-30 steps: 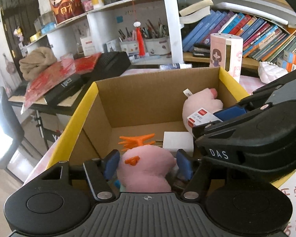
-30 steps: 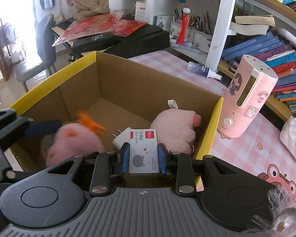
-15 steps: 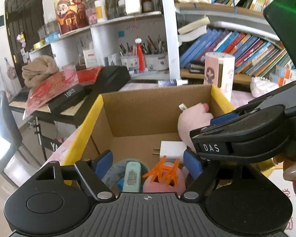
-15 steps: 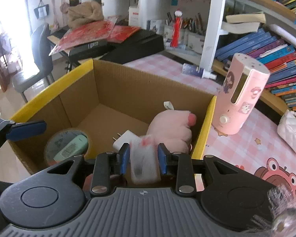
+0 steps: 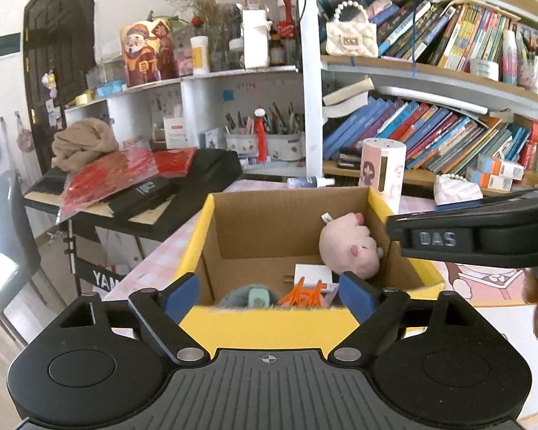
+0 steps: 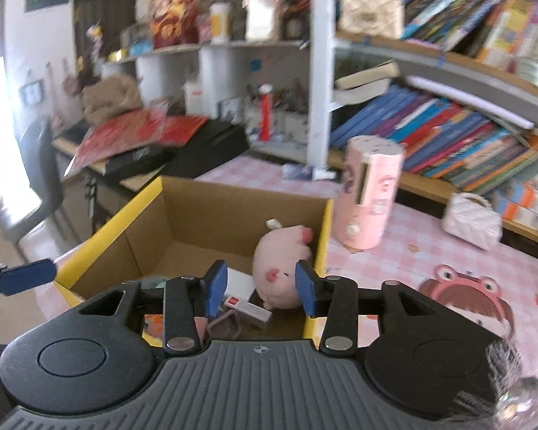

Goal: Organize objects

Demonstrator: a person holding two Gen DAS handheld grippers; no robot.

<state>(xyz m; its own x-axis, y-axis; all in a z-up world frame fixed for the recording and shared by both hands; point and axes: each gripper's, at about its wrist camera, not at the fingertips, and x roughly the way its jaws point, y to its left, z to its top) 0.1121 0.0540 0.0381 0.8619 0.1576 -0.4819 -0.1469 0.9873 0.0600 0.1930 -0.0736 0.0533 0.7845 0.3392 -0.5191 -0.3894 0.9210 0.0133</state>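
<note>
A cardboard box with a yellow rim (image 5: 197,247) (image 6: 107,229) stands on the pink checked table. Inside lie a pink plush pig (image 5: 349,245) (image 6: 281,268), a white charger (image 5: 312,276), a pink plush with orange antlers (image 5: 305,295), a teal round thing (image 5: 251,295) and a small white box with a red label (image 6: 247,308). My left gripper (image 5: 269,297) hovers over the box's near wall, its jaws opening with nothing gripped. My right gripper (image 6: 262,288) hangs above the near right corner, jaws opening too, the pig seen between them but untouched.
A pink cylinder (image 6: 371,193) and a white purse (image 6: 471,220) stand right of the box, and a spray bottle (image 5: 310,181) lies behind it. Bookshelves (image 5: 448,136) rise at the back. A black case under red sheets (image 5: 143,186) and a chair (image 5: 3,236) are on the left.
My left gripper let the antlered plush go into the box, then opened wide, rising and drawing back. My right gripper released the small labelled box, which now lies in the box, and also pulled back.
</note>
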